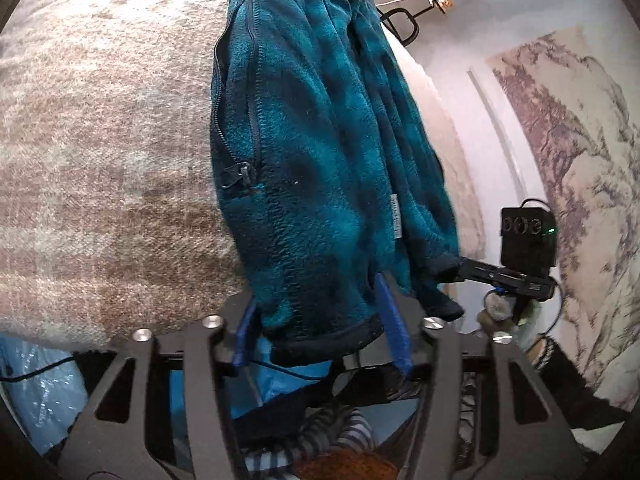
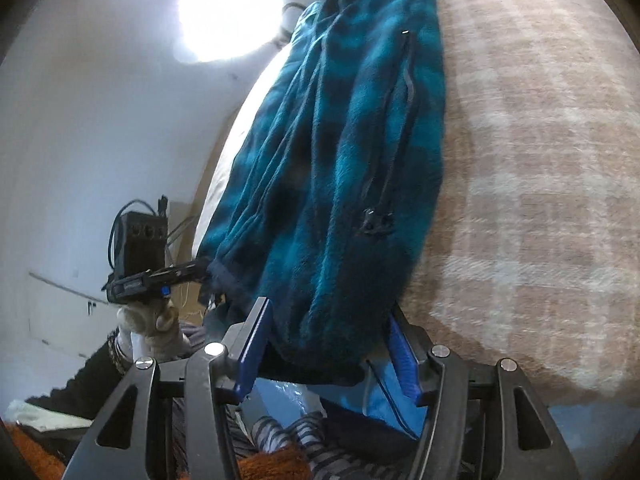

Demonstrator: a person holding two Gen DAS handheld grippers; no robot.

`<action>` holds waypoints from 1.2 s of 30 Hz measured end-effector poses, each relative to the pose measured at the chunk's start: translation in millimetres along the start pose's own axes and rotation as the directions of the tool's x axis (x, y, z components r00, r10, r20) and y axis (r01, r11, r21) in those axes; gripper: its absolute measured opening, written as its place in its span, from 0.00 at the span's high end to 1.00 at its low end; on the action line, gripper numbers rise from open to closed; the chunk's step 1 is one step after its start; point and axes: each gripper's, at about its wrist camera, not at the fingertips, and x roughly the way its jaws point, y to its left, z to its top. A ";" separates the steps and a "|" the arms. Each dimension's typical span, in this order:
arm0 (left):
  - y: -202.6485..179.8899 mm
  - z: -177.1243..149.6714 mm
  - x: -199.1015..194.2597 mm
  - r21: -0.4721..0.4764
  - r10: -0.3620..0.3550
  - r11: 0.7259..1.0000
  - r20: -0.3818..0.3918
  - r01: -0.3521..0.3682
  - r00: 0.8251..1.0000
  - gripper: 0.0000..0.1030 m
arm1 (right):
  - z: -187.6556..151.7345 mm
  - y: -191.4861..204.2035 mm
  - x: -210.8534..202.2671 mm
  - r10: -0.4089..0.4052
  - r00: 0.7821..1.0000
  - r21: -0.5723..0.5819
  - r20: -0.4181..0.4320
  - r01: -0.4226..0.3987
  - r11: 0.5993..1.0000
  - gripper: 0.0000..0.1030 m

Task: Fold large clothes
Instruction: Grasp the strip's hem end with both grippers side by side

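Observation:
A teal and dark-blue plaid fleece jacket (image 1: pixel 320 128) lies folded lengthwise on a beige checked blanket (image 1: pixel 100 160), its zip pocket facing up. Its dark hem hangs over the bed's near edge. My left gripper (image 1: pixel 320 322) has that hem bunched between its blue pads (image 1: pixel 394 320), which press on both sides. In the right wrist view the same jacket (image 2: pixel 340 160) fills the gap of my right gripper (image 2: pixel 328 342), whose pads (image 2: pixel 256 344) squeeze the other part of the hem. Each gripper shows in the other's view, at the jacket's corner: the right gripper (image 1: pixel 466 270) and the left gripper (image 2: pixel 188 272).
Below the bed edge lie a blue plastic bag (image 2: pixel 384 404), striped cloth (image 1: pixel 320 432) and something orange and fuzzy (image 2: pixel 276 466). A gloved hand (image 2: pixel 156 324) holds the left gripper. A wall with a painted landscape (image 1: pixel 580 160) and a bright lamp (image 2: pixel 228 12) stand beyond the bed.

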 end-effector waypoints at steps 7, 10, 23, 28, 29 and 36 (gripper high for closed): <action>-19.4 8.5 -0.2 0.018 -0.017 1.000 0.031 0.017 0.999 0.80 | 3.7 10.6 11.6 -0.007 1.000 -0.027 -0.017 0.007 1.000 0.76; -24.9 13.5 -9.2 0.001 -0.077 0.997 0.058 0.077 0.995 0.83 | 3.6 14.5 4.7 0.032 0.999 -0.016 0.020 -0.032 0.999 0.80; -87.0 92.6 -49.3 0.079 -0.231 0.972 0.175 0.220 0.957 0.85 | 56.1 50.1 -49.1 0.178 0.949 -0.037 0.261 -0.175 0.984 0.85; -80.5 131.8 -46.7 0.051 -0.227 0.974 0.198 0.222 0.953 0.85 | 98.1 63.3 -57.5 0.139 0.941 -0.056 0.307 -0.128 0.990 0.86; -74.4 142.1 -42.6 0.027 -0.223 0.975 0.203 0.222 0.954 0.85 | 107.1 62.5 -56.7 0.131 0.941 -0.051 0.312 -0.121 0.991 0.86; -50.4 197.3 -27.3 -0.053 -0.189 0.977 0.228 0.206 0.955 0.86 | 168.3 44.8 -49.5 0.080 0.940 0.000 0.332 -0.085 0.996 0.86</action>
